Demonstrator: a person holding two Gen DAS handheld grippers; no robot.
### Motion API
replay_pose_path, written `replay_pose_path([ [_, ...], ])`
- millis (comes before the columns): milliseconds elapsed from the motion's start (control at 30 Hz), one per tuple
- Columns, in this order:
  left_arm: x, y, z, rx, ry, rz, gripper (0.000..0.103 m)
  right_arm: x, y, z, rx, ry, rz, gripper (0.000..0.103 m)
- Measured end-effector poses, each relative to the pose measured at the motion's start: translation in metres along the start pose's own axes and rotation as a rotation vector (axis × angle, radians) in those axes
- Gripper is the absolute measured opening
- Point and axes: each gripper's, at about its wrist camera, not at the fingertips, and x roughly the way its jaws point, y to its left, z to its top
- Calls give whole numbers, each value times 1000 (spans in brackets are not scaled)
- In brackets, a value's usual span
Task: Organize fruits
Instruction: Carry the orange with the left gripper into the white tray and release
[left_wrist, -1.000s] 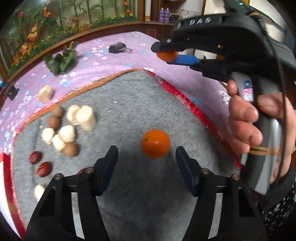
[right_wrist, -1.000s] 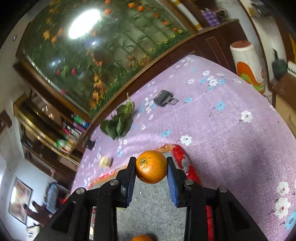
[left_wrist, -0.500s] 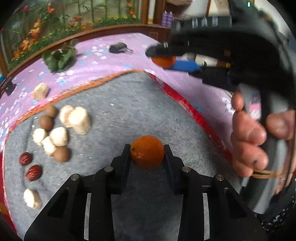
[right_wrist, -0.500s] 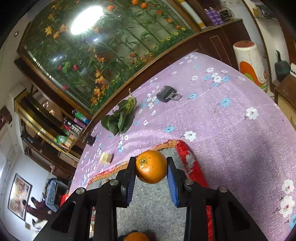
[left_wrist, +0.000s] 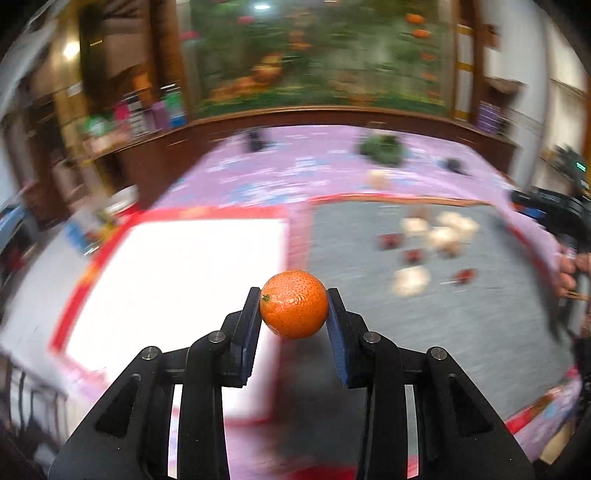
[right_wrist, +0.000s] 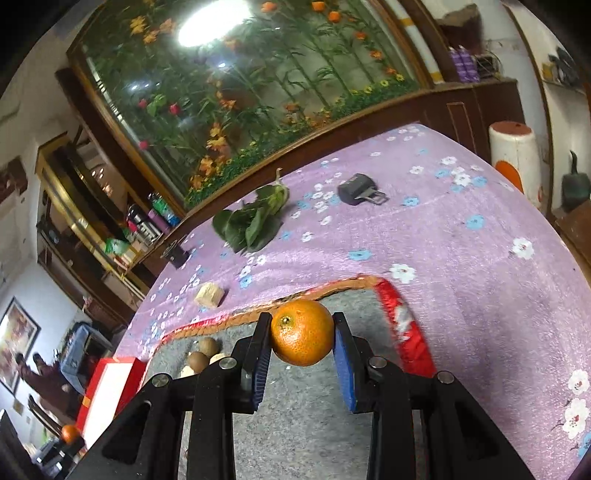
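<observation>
Above the box (left_wrist: 177, 295), carrying an orange (left_wrist: 294, 304)
Left fingers (left_wrist: 252, 325) pinching it for stowing; right fingers (right_wrist: 263, 354) pinching another orange (right_wrist: 302, 332), raised, waiting

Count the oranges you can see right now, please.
2. One orange is clamped in the left gripper, near the white box. The other orange is clamped in the right gripper, above the grey mat. More may lie out of view.

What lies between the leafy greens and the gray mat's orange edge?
In the right wrist view, a pale cut chunk sits on the purple cloth between the leafy greens and the gray mat.
</observation>
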Motion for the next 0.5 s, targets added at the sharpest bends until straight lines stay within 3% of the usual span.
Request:
replay_pose_path([
  [100,1,50,-9,-79,2,82,33,4,26,-8,-18,30,61,31],
  [233,5,90,-14,-153,-20,158,33,17,113,-34,-164,88,171,31],
  [367,12,113,-16,-197,-27,170,33,36,210,-73,-301,169,337,31],
  [500,24,121,-19,-210,18,187,33,56,283,-118,-409,263,439,31],
])
